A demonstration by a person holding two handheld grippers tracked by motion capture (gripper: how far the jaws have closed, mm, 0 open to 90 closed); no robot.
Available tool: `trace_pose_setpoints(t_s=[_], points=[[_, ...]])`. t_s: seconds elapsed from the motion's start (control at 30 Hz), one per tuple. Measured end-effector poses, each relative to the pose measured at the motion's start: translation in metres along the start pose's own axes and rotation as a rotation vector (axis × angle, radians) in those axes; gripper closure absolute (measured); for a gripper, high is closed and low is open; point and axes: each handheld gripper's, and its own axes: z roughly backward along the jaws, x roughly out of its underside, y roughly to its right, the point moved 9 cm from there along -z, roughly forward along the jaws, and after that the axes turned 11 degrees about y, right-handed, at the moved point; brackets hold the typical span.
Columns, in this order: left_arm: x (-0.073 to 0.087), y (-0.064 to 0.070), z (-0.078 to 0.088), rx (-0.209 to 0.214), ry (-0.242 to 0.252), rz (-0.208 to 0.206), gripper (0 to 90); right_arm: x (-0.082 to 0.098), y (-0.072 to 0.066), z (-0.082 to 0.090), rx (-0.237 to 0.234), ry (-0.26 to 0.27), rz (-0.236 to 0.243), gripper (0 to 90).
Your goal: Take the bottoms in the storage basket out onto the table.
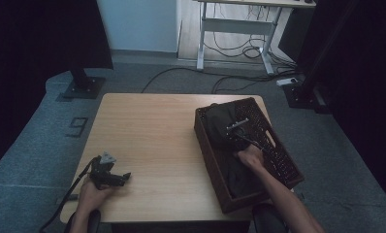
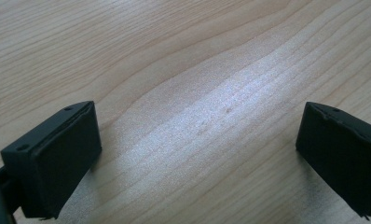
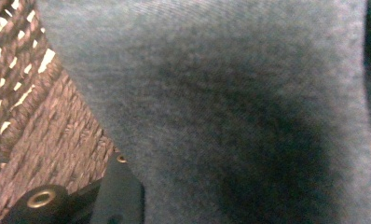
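Note:
A dark woven basket (image 1: 208,145) stands on the right side of the wooden table (image 1: 152,131), with a dark grey cloth (image 1: 220,121) lying inside it. My right gripper (image 1: 234,130) reaches down into the basket onto the cloth. In the right gripper view the cloth (image 3: 221,93) hangs close over the jaws and hides their tips; the basket weave (image 3: 39,140) shows at the left. My left gripper (image 1: 127,176) rests on the table near the front left corner. Its jaws stand wide apart over bare wood, so this gripper (image 2: 197,154) is open and holds nothing.
The basket's far wall and right rim (image 1: 278,141) hem in the right hand. A cable trails from the left gripper off the table's front left edge (image 1: 70,194). Behind the table are a stand base (image 1: 83,88), floor cables and a desk frame (image 1: 234,29).

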Motion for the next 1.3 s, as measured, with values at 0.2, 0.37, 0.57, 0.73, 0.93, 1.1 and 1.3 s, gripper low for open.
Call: trace_pose_setpoints(t_s=[0.2, 0.37, 0.57, 0.73, 0.93, 1.1, 1.3], points=[[0.0, 0.0, 0.0, 0.0, 0.0, 0.0, 0.0, -0.01, 0.001, 0.012, 0.01, 0.073, -0.012, 57.6], [0.0, 0.0, 0.0, 0.0, 0.0, 0.0, 0.0, -0.022, 0.002, 0.024, 0.017, 0.154, -0.04, 57.7], [0.0, 0.0, 0.0, 0.0, 0.0, 0.0, 0.0, -0.032, 0.006, 0.037, 0.017, 0.216, -0.072, 57.8], [0.0, 0.0, 0.0, 0.0, 0.0, 0.0, 0.0, -0.043, 0.011, 0.052, 0.022, 0.254, -0.072, 57.9], [0.0, 0.0, 0.0, 0.0, 0.0, 0.0, 0.0, -0.055, 0.012, 0.069, 0.013, 0.272, -0.067, 57.8], [0.0, 0.0, 0.0, 0.0, 0.0, 0.0, 0.0, -0.064, 0.014, 0.081, 0.01, 0.292, -0.075, 57.8], [0.0, 0.0, 0.0, -0.001, 0.0, 0.001, 0.0, -0.08, 0.017, 0.101, 0.019, 0.325, -0.072, 57.8]])
